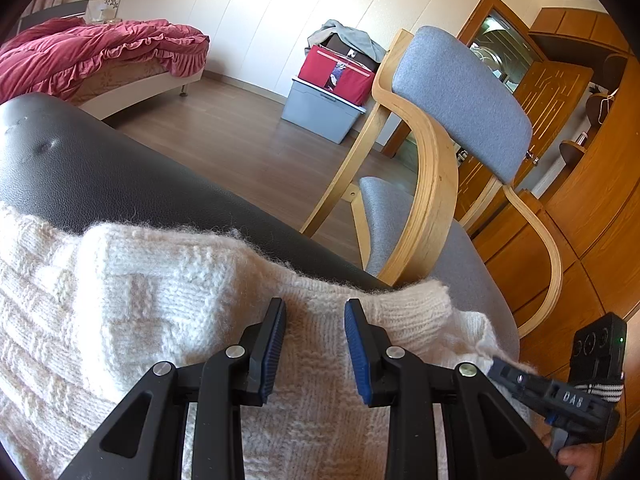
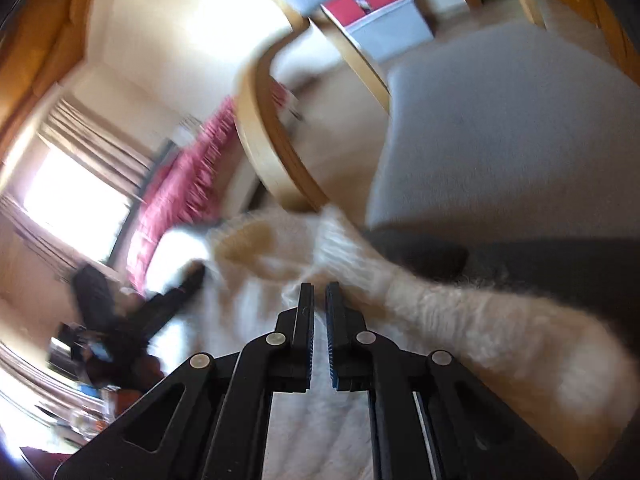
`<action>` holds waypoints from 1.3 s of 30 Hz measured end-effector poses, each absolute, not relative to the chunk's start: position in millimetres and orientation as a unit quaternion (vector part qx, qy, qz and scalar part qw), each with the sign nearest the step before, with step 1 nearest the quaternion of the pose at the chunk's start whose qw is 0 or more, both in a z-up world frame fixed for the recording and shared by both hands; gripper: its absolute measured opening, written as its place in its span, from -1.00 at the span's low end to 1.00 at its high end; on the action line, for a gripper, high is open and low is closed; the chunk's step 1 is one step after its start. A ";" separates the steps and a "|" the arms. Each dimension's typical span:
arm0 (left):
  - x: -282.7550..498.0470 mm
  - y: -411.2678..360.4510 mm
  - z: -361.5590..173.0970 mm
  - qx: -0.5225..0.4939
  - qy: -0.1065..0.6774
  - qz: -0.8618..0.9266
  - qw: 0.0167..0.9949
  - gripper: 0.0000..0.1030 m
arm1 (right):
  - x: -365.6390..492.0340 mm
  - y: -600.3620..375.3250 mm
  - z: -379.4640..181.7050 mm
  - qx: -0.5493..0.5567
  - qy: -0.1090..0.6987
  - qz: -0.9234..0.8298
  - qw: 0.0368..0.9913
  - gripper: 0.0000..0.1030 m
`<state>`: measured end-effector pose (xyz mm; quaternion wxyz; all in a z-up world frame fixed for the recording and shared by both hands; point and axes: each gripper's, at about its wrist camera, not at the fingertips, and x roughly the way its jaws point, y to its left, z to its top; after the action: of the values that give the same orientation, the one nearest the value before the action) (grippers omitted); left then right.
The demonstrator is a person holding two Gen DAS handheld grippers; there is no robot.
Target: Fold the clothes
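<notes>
Blue-padded fingers [image 1: 356,344] of the left gripper [image 1: 315,320] stand partly apart over a cream knitted sweater [image 1: 140,300], gripping nothing. It is spread on a black padded surface [image 1: 100,168], near a grey-cushioned wooden chair [image 1: 460,96]. At right, the right gripper [image 1: 496,368], marked "DAS", pinches the sweater's edge; its own blurred view shows the jaws nearly together. Far left lies a red bedspread [image 1: 100,48].
</notes>
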<state>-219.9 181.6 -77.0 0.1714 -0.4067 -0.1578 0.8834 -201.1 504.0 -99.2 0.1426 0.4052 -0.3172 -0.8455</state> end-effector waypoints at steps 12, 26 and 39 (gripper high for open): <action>-218.8 179.3 -78.0 -0.407 -0.160 0.883 0.174 -0.42 | -195.3 508.8 -88.0 0.358 -0.335 -0.861 0.135 -0.83; -217.8 172.4 -79.9 -0.404 -0.176 0.880 0.176 -0.42 | -222.9 406.7 -66.6 0.357 -0.252 -0.873 0.217 -0.76; -216.9 171.8 -78.8 -0.406 -0.172 0.880 0.176 -0.42 | -220.7 436.0 -95.9 0.367 -0.335 -0.858 0.133 -0.94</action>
<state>-216.9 171.8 -78.8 0.1759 -0.4055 -0.1721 0.8803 -220.7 436.0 -95.9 0.1327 0.3673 -0.3348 -0.8575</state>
